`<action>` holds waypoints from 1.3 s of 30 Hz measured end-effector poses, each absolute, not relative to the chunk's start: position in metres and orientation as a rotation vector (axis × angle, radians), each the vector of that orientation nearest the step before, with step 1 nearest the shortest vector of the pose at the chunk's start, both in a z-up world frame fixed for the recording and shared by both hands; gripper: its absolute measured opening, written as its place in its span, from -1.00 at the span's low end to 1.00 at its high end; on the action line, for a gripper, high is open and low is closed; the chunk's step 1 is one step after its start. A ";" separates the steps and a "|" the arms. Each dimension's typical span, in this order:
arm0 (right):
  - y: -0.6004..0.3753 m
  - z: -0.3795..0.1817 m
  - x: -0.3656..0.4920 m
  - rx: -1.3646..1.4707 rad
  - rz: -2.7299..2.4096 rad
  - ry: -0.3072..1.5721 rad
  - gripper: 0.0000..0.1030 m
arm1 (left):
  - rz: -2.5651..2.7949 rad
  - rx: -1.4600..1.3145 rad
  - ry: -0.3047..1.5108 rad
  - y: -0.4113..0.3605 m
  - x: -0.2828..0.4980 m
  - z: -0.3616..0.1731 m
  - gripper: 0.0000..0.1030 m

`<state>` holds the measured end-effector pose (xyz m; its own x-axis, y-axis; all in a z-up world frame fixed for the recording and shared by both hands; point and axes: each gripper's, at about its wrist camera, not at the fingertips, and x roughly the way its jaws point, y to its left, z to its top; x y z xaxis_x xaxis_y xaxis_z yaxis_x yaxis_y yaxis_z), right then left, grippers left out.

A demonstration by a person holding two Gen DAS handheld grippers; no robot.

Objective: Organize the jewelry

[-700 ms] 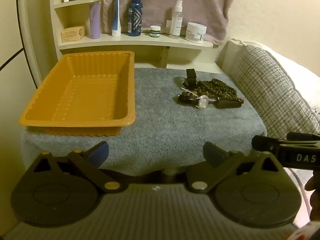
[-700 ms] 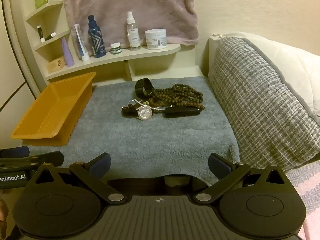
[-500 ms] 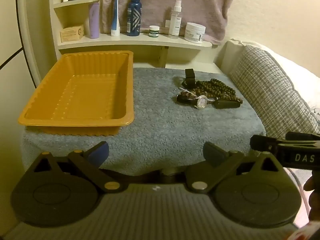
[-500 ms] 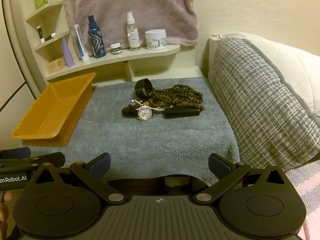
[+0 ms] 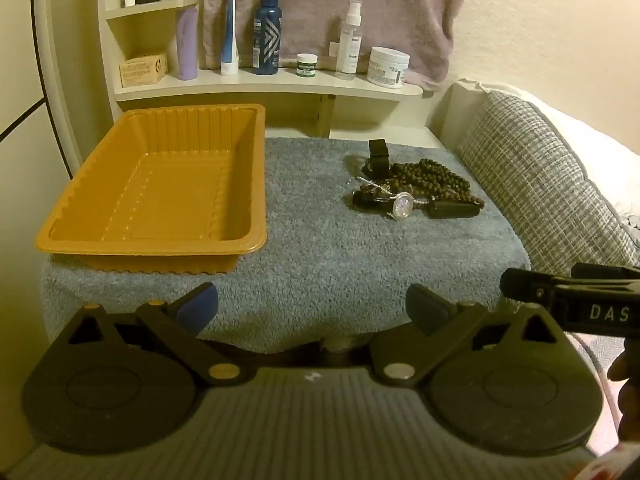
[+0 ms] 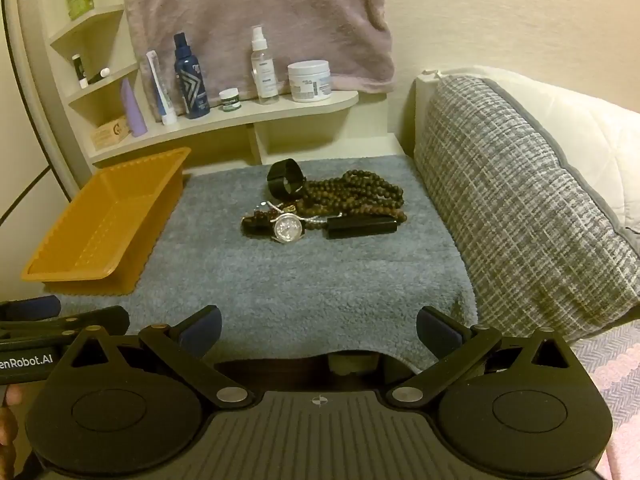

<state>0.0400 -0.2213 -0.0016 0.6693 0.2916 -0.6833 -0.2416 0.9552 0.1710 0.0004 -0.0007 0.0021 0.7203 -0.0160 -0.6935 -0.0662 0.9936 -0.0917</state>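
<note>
Start of task: jewelry pile (image 6: 324, 208) lies right of empty orange tray (image 5: 60, 236); both hand-held grippers spread, holding nothing; next, grasp one piece.

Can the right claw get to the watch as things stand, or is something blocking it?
Probably yes. The right claw is open and empty, pointing at the watch across bare grey mat. The watch lies at the near edge of the pile, though touching the wooden beads.

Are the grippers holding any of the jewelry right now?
No. The left gripper and the right gripper are both open and empty; the jewelry lies untouched on the mat.
</note>
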 end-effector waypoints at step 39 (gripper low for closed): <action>-0.224 0.001 0.040 0.067 0.299 0.774 0.99 | 0.023 -0.117 0.760 0.001 0.002 0.007 0.93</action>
<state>0.0401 -0.2238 0.0005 0.6749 0.2900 -0.6785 -0.2411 0.9557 0.1687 0.0022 0.0012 0.0070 0.7247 -0.0215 -0.6887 -0.0629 0.9933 -0.0972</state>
